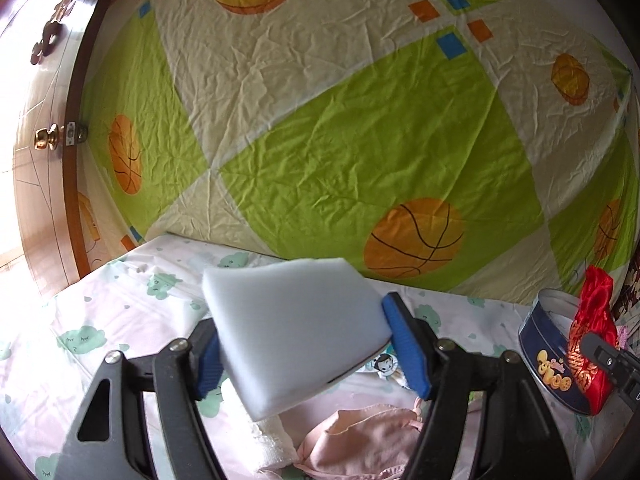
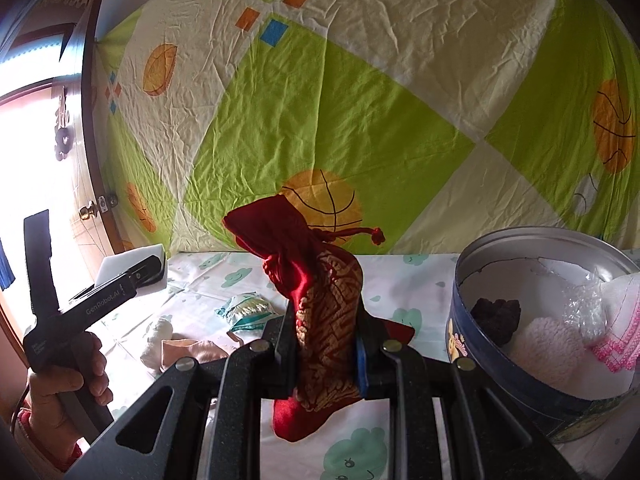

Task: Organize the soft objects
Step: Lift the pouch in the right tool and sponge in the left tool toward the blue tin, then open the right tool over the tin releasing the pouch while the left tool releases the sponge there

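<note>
My left gripper (image 1: 308, 344) is shut on a white foam sponge (image 1: 296, 336) and holds it above the table; the sponge also shows in the right wrist view (image 2: 128, 260). My right gripper (image 2: 326, 344) is shut on a red and gold drawstring pouch (image 2: 320, 304), held upright just left of a round blue tin (image 2: 472, 344). The pouch (image 1: 592, 344) and tin (image 1: 548, 344) show at the right of the left wrist view. The tin holds a pink fluffy cloth (image 2: 556, 352), a dark lump (image 2: 496, 312) and crinkled plastic (image 2: 584, 304).
On the cloud-print tablecloth (image 1: 80, 320) lie a pink face mask (image 1: 368, 444), a rolled white cloth (image 1: 272, 440) and a small printed packet (image 2: 246, 308). A green and cream sheet (image 1: 340, 120) hangs behind. A wooden door (image 1: 44, 140) stands at left.
</note>
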### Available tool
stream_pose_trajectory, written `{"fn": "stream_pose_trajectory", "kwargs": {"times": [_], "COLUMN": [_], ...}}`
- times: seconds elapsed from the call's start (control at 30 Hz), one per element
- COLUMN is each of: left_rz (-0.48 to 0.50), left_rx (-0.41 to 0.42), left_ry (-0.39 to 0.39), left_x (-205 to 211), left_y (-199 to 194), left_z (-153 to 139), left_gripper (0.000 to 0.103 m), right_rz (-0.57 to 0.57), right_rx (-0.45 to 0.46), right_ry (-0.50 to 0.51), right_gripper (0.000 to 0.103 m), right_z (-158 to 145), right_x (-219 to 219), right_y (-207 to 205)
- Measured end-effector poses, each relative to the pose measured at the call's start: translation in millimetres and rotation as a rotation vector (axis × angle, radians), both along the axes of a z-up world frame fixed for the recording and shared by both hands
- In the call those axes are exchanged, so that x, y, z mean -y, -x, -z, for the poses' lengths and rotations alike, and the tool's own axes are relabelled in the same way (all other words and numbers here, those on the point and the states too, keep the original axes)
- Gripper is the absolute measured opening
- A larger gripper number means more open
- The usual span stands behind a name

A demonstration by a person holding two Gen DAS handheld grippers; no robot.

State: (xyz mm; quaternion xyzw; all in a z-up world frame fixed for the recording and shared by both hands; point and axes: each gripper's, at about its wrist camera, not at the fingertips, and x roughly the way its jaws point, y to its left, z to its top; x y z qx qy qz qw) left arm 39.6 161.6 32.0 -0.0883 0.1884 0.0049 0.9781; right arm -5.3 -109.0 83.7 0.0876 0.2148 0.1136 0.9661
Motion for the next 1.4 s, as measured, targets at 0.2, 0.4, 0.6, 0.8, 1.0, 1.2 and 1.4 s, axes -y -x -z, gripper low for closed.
{"fn": "stream_pose_trajectory", "kwargs": {"times": [0.2,0.4,0.6,0.8,1.0,1.2,1.4], "left_rz": [-0.025,-0.044,-0.042,-0.029,-0.011,0.01,0.032], "left_rx": [0.006,0.007,0.02,0.051,0.074,0.102,0.127], "left_ry": [0.002,0.016,0.021,0.025,0.009,0.013,-0.002], "left_x": [6.5,7.4,13.7,22.5,35.9,46.3,60.6], "left_y": [10.4,19.2,30.2,45.8,53.1,58.4,63.2], "left_z": [0.1,-0.2,-3.9,-12.5,-24.4,-39.2,-53.2], "left_gripper": [0.073,0.073,0.073,0.073,0.073,0.073,0.073], "right_rz": [0.002,0.006,0.012,0.021,0.035,0.051,0.072], "right_rx": [0.022,0.038,0.048,0.059,0.075,0.096,0.115], "right_ry": [0.014,0.018,0.022,0.023,0.013,0.007,-0.002], "right_gripper": [0.023,0.023,0.023,0.023,0.023,0.023,0.023], "right_z": [-5.0,-7.8,-9.5,-12.2,-16.6,-21.8,-26.1], "right_x": [6.1,13.3,21.2,33.0,44.4,57.3,71.1], "right_y": [2.7,8.4,14.2,17.4,21.8,26.8,31.2]}}
